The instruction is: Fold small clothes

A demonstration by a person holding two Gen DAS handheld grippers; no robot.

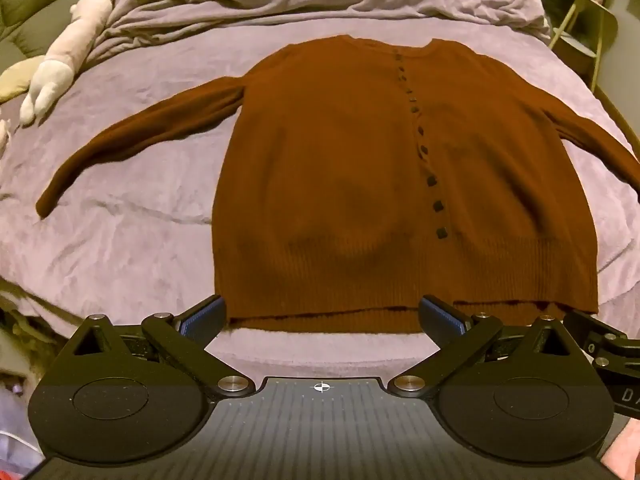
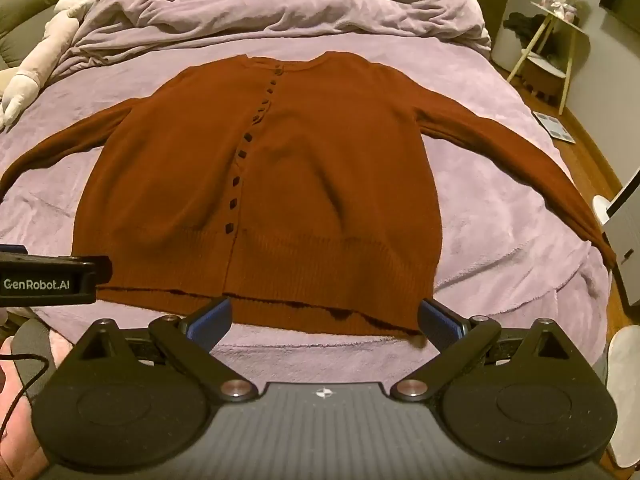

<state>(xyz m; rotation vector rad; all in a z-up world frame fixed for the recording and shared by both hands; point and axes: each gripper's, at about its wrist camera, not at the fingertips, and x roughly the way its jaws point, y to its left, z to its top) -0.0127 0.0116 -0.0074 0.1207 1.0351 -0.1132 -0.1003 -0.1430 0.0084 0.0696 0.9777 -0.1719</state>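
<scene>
A rust-brown buttoned cardigan (image 1: 340, 184) lies flat, front up, on the lilac bed cover (image 1: 120, 240), both sleeves spread out sideways and its hem nearest me. It also shows in the right wrist view (image 2: 320, 184). My left gripper (image 1: 322, 316) is open and empty, its blue-padded fingers (image 1: 202, 316) just short of the hem's left part. My right gripper (image 2: 324, 318) is open and empty at the hem's right part. The left gripper's body (image 2: 44, 280) shows at the left edge of the right wrist view.
A crumpled lilac duvet (image 2: 280, 4) is heaped at the head of the bed. A white plush toy (image 1: 68, 48) lies along the bed's left edge. A small side table (image 2: 552, 44) and a wood floor are to the right of the bed.
</scene>
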